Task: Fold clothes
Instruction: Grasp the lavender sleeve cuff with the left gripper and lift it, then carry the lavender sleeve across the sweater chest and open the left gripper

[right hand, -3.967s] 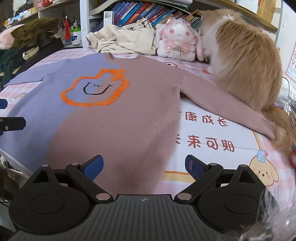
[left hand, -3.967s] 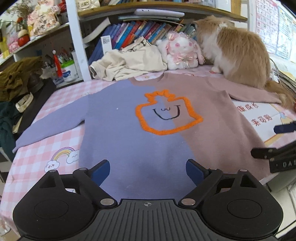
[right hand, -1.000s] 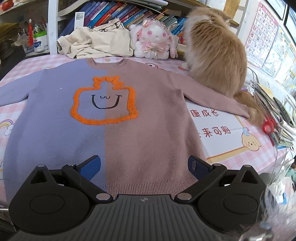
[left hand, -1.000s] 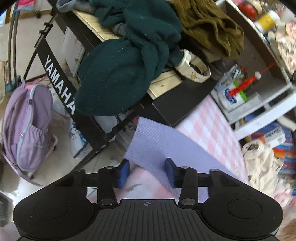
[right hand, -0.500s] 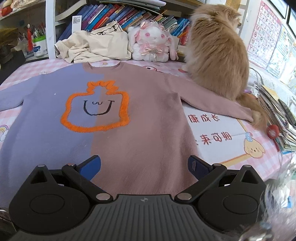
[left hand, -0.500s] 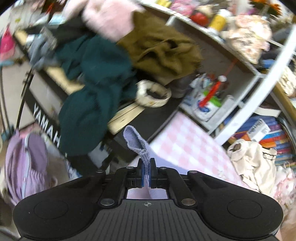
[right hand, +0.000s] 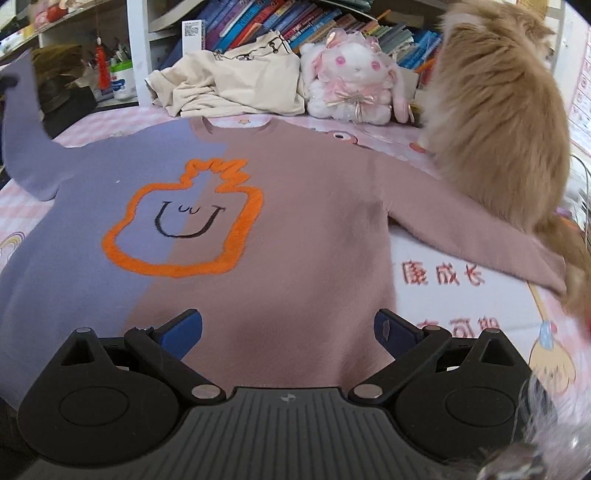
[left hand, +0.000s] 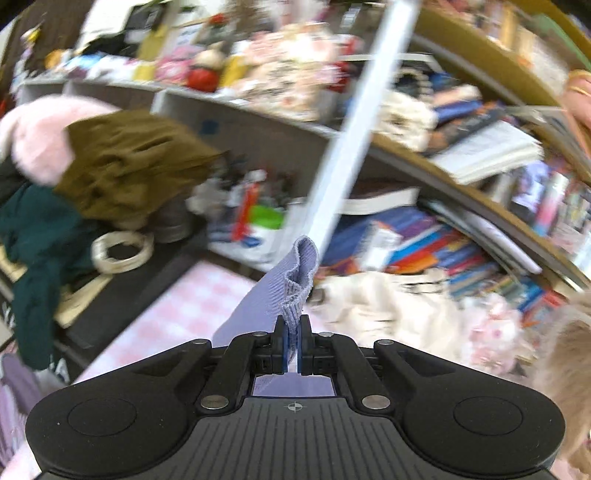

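Left gripper [left hand: 292, 345] pinching lifted lilac cuff [left hand: 298, 273]; right gripper [right hand: 290, 332] spread above sweater [right hand: 280, 221]. Cat [right hand: 495, 122] pinning other sleeve [right hand: 476, 240]: fold may snag.

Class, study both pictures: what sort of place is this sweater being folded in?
Probably a lived-in home room, perhaps a child's bedroom or study: crowded bookshelves, a plush bunny and a cat sit by the sweater.

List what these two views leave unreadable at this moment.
- Left wrist view: shelf contents smeared by motion blur.
- Right wrist view: left gripper cut off by the frame edge.
- Right wrist view: sweater hem hidden behind the open right gripper.
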Action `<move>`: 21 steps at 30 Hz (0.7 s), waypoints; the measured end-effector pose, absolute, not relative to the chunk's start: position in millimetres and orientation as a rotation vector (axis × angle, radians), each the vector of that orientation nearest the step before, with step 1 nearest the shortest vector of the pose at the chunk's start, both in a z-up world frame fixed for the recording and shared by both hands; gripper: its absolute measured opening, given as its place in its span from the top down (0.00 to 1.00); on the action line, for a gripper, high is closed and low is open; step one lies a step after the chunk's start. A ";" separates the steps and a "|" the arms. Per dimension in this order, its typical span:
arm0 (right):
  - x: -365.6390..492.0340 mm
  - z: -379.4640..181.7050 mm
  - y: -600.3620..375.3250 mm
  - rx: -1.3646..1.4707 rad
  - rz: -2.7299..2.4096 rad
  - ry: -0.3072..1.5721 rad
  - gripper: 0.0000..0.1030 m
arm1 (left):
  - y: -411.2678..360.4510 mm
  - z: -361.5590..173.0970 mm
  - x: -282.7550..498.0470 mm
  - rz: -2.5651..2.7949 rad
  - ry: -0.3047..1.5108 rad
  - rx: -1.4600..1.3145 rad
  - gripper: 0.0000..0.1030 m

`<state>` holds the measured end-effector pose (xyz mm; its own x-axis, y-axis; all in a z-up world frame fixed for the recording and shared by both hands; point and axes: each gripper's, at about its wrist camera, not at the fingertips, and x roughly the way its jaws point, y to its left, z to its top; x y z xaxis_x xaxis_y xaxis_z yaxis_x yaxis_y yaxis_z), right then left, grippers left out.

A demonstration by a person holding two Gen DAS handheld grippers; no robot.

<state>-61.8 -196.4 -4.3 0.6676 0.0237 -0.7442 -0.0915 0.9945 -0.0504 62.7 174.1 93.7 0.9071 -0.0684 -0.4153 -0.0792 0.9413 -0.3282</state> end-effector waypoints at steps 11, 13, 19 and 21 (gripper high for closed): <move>-67.4 -2.4 -243.1 -0.144 0.132 0.796 0.02 | 77.6 103.7 62.1 -0.115 0.457 -0.296 0.98; -69.7 -2.7 -248.1 -0.146 0.141 0.791 0.02 | 61.2 104.5 61.7 -0.135 0.462 -0.289 0.98; -70.5 -2.2 -261.1 -0.138 0.153 0.771 0.02 | 24.9 105.6 62.7 -0.185 0.471 -0.277 0.98; -68.7 -2.8 -264.8 -0.128 0.155 0.772 0.02 | 13.9 105.8 65.8 -0.200 0.475 -0.270 0.98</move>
